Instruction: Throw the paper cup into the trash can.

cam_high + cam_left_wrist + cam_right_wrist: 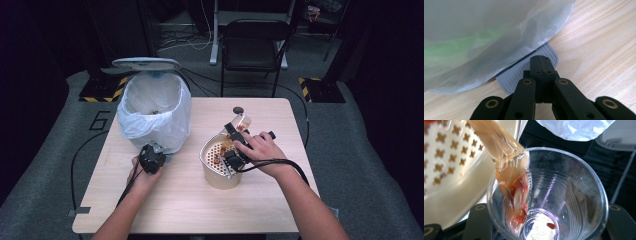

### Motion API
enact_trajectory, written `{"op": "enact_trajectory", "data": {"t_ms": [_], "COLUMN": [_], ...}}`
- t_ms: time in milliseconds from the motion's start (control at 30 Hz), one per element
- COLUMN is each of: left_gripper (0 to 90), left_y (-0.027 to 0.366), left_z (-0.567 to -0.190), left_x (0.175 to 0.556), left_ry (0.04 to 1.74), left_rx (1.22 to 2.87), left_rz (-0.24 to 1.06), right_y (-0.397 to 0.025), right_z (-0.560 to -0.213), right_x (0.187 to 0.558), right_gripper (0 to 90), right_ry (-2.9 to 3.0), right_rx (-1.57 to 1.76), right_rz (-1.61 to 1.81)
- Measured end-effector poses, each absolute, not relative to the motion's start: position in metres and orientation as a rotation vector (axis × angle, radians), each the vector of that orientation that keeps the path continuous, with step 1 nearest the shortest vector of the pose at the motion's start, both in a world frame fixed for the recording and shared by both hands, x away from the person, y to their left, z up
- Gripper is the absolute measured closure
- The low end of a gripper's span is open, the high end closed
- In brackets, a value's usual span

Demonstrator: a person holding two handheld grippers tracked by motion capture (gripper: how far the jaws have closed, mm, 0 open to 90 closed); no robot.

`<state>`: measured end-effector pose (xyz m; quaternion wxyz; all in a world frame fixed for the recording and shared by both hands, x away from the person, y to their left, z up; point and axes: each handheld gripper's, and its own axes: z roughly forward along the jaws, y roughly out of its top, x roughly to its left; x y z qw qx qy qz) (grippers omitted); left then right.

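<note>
My right gripper (238, 134) (549, 222) is shut on a clear plastic cup (242, 121) (564, 200), tipped over a cream perforated strainer bowl (218, 172) (451, 162). Brownish liquid (509, 167) with red bits runs from the cup's rim into the strainer. One red bit (551, 225) sticks to the cup's bottom. My left gripper (152, 158) (541, 62) is shut, its tips resting on the grey ribbed pedal (521, 75) at the foot of a bin (155, 107) lined with a white bag (486, 32). The bin's lid (146, 62) stands raised.
A small dark round cap (238, 110) lies on the wooden table (190, 205) behind the cup. A black folding chair (255, 45) stands beyond the far edge. Cables trail from both grippers across the table and floor.
</note>
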<state>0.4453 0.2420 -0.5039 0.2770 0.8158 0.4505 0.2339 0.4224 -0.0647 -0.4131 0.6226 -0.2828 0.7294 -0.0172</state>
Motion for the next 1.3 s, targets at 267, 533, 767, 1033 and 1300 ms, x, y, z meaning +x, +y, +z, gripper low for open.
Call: {"op": "enact_trajectory", "data": {"t_ms": [267, 533, 767, 1033, 1300], "left_gripper": [90.0, 90.0, 90.0, 90.0, 90.0], "left_y": [0.242, 0.242, 0.242, 0.242, 0.241], "left_z": [-0.504, -0.504, -0.504, -0.503, -0.503], "left_x": [0.445, 0.445, 0.445, 0.445, 0.445], "left_ry": [1.212, 1.212, 1.212, 1.213, 1.213], "left_rx": [2.191, 2.194, 2.194, 2.201, 2.202], "left_rz": [0.630, 0.627, 0.626, 0.624, 0.624], "right_y": [-0.070, -0.069, -0.066, -0.066, -0.067], "right_z": [-0.426, -0.420, -0.419, -0.419, -0.417], "right_x": [0.411, 0.408, 0.408, 0.409, 0.409], "right_gripper": [39.1, 39.0, 39.0, 38.9, 38.8], "right_ry": [1.467, 1.463, 1.475, 1.491, 1.506], "right_rx": [-0.834, -0.837, -0.835, -0.836, -0.811], "right_rz": [-0.192, -0.195, -0.175, -0.170, -0.146]}}
